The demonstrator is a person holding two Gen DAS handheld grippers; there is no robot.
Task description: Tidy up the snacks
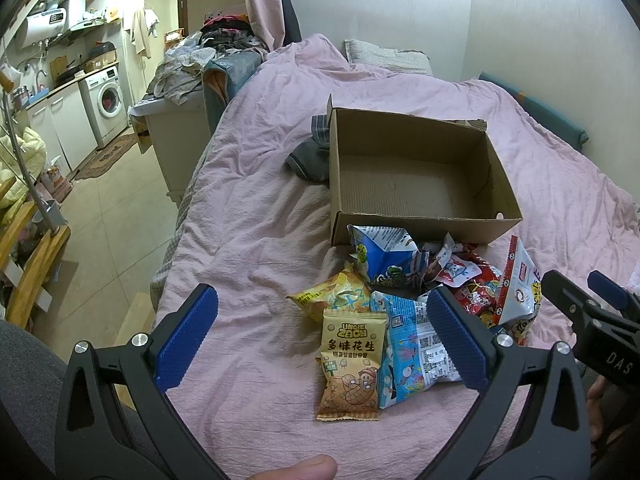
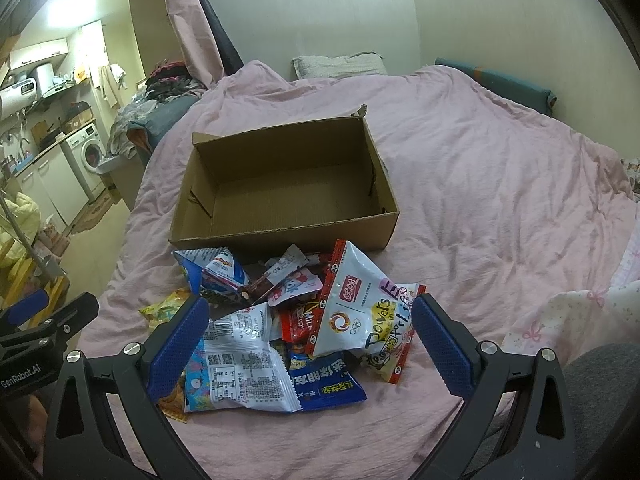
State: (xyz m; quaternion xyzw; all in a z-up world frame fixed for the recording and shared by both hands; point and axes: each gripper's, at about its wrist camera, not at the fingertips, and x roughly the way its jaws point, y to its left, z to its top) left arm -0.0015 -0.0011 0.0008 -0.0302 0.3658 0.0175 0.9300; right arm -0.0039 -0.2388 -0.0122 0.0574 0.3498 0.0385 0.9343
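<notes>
Pink wrinkled quilt (image 2: 480, 184) covers the bed, bearing an open cardboard box (image 2: 384, 216) and snack packets heaped against its near wall.

Both the left gripper (image 1: 322, 330) and the right gripper (image 2: 310, 338) stand wide apart, holding nothing, above the crinkly foil pile: a tan peanut packet (image 1: 350, 364) lies nearest, a white pouch (image 2: 356, 308) on top, a blue bag (image 1: 384, 256) touching the box. Bare quilt spreads right of the box; left, the bed's edge drops to tiled floor (image 1: 116, 232), where a washing machine (image 1: 108, 98) stands.
</notes>
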